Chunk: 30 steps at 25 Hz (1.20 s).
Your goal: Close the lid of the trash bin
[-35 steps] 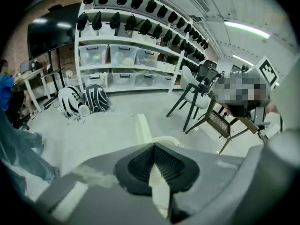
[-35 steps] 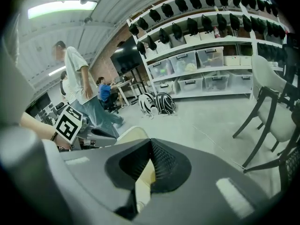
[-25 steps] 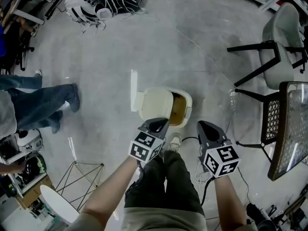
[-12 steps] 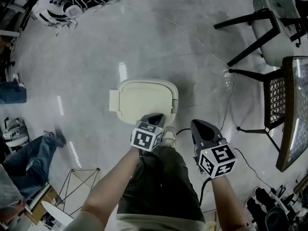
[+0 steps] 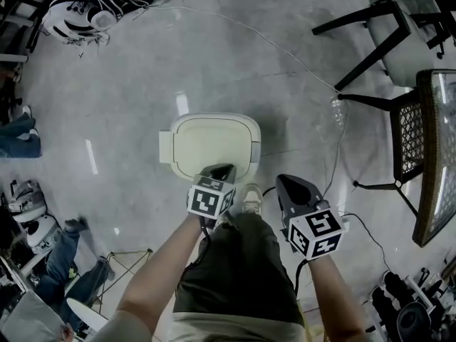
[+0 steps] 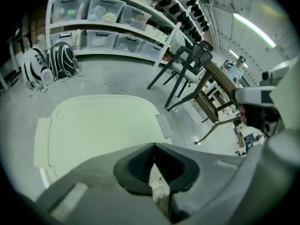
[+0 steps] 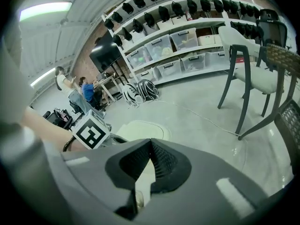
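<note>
The cream trash bin stands on the concrete floor with its lid lying flat and closed over the whole top. My left gripper hovers over the bin's near edge, shut with nothing between its jaws; in the left gripper view its tips meet just above the lid. My right gripper hangs to the right of the bin, apart from it and also shut on nothing. The right gripper view shows the joined tips, the bin beyond them and the left gripper's marker cube.
A grey chair and a wicker-topped table stand at the right. A thin cable runs across the floor to a plastic bottle. Striped bags lie at the top left. A person's legs show at the left edge.
A second ago the lid stood partly open with the bin's inside showing; it now lies flat and closed. My left gripper has drawn back to the bin's near edge.
</note>
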{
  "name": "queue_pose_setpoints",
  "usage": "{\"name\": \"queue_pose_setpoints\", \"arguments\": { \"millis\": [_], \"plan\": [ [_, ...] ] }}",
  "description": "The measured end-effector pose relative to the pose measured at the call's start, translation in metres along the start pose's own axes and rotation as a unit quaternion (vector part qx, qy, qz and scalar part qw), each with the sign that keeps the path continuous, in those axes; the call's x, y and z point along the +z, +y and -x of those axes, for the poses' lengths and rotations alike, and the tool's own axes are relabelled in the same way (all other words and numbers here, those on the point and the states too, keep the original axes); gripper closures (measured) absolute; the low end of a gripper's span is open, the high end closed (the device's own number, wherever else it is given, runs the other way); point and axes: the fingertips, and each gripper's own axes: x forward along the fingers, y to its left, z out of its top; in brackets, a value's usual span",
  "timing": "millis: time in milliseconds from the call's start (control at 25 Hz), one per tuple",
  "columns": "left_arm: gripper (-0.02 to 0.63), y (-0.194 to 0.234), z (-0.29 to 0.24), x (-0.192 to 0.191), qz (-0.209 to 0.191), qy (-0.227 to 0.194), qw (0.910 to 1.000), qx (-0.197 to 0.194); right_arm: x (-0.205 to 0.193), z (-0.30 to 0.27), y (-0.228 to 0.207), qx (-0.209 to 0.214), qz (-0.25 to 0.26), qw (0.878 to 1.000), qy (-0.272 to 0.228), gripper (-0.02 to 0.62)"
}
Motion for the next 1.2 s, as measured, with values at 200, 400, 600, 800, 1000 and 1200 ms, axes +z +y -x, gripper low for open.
{"name": "queue_pose_setpoints", "arguments": {
  "millis": [200, 400, 600, 800, 1000, 1200],
  "plan": [
    [0.603, -0.004, 0.076, 0.034, 0.007, -0.036, 0.9992, 0.018, 0.049, 0.036, 0.025, 0.007, 0.021, 1.0, -0.015, 0.592],
    [0.603, -0.031, 0.179, 0.082, -0.008, -0.086, 0.9959, 0.024, 0.118, 0.097, 0.066, 0.018, 0.053, 0.997, -0.044, 0.592],
    [0.603, -0.068, 0.286, 0.138, -0.037, -0.158, 0.9858, 0.045, 0.196, 0.174, 0.116, 0.03, 0.117, 0.989, -0.084, 0.592],
    [0.603, -0.107, 0.391, 0.179, -0.07, -0.224, 0.9696, 0.068, 0.257, 0.251, 0.17, 0.047, 0.162, 0.975, -0.142, 0.592],
    [0.603, -0.149, 0.485, 0.198, -0.112, -0.276, 0.9496, 0.098, 0.303, 0.326, 0.225, 0.069, 0.188, 0.956, -0.214, 0.592],
    [0.603, -0.186, 0.56, 0.202, -0.14, -0.332, 0.9249, 0.12, 0.329, 0.39, 0.269, 0.088, 0.209, 0.935, -0.273, 0.592]
  ]
}}
